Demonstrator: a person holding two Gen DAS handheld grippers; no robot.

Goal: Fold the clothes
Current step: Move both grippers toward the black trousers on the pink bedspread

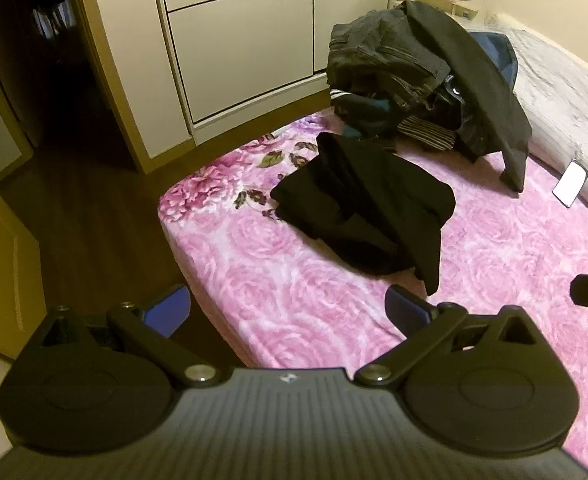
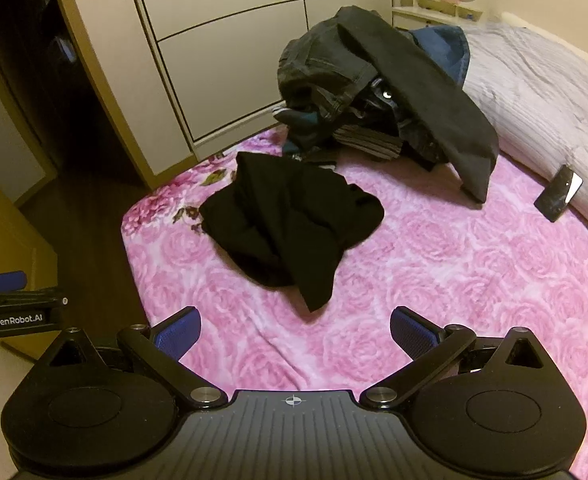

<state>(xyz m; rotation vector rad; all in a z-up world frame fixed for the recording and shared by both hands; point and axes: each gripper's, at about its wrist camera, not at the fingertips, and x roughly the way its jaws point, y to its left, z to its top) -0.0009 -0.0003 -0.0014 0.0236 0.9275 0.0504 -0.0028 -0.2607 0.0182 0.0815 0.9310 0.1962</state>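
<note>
The crumpled black garment [image 2: 294, 224] lies on the pink blanket [image 2: 434, 280], straight ahead of the right gripper [image 2: 296, 336] and ahead-right of the left gripper [image 1: 287, 312], both spread wide, empty.

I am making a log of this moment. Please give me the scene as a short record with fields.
surface: pink floral blanket on a bed
nearest garment: black garment, crumpled, lying alone
behind it: pile of dark clothes, unfolded
other item: phone at the right, by a pale quilt
left hand-held gripper: open, holds nothing
right hand-held gripper: open, holds nothing
folding: not yet begun
</note>
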